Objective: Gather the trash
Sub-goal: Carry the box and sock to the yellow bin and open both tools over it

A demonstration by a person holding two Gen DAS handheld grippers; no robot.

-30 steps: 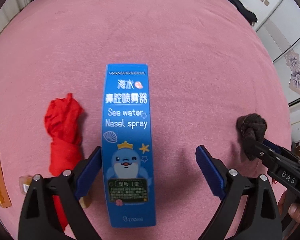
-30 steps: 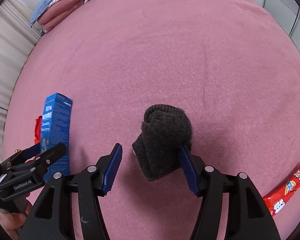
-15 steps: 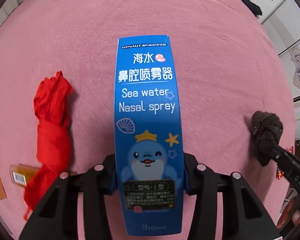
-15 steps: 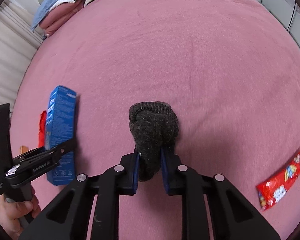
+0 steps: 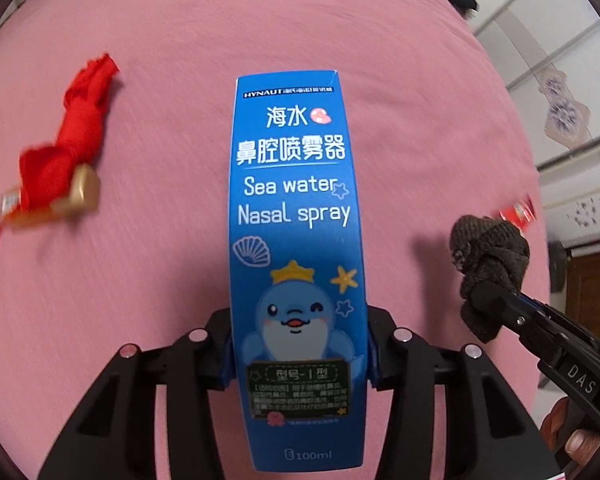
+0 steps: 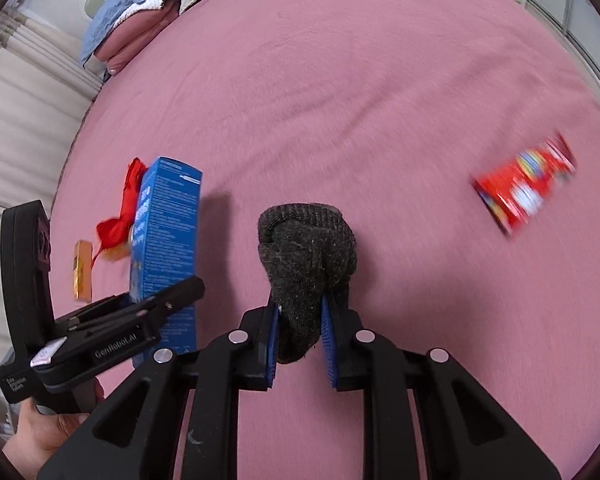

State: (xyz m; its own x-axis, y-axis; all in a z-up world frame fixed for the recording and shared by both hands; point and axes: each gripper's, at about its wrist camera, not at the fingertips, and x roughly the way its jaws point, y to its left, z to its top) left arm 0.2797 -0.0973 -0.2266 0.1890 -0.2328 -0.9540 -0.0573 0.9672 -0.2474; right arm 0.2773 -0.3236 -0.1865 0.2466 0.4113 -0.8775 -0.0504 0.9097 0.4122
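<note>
Left wrist view: left gripper (image 5: 298,354) is clamped on the lower part of a tall blue nasal spray box (image 5: 296,248) — black arms pulled in tight against both sides, box pointing straight ahead along the fingers, printed face toward the camera. Under it, a pink blanket (image 5: 260,28) fills nearly the whole frame. Far left on the blanket lies a crumpled red cloth (image 5: 70,140), blurred, with a small gold-coloured item (image 5: 74,196) touching its near end. At right, the right gripper (image 5: 500,300) comes in from the lower right corner, closed around a dark knitted sock (image 5: 488,260); a bit of the person's hand (image 5: 572,436) shows under its handle. A blurred red wrapper (image 5: 518,212) peeks out just behind the sock. White cupboard doors (image 5: 560,60) stand past the blanket's far right edge. Right wrist view: right gripper (image 6: 300,344) pinches the sock (image 6: 306,256) between its blue pads (image 6: 327,344), gap narrow, sock bulging out beyond the tips. The left gripper (image 6: 148,312) reaches in from the left with the box (image 6: 166,248) held near-upright, hand (image 6: 44,436) at lower left. Red cloth (image 6: 122,216) and a gold wrapper (image 6: 82,270) lie behind the box; the red snack wrapper (image 6: 526,184) — blurred — lies well apart at right. Folded clothes (image 6: 148,8) are piled at the blanket's far edge, pale curtain (image 6: 24,120) on the left.
</note>
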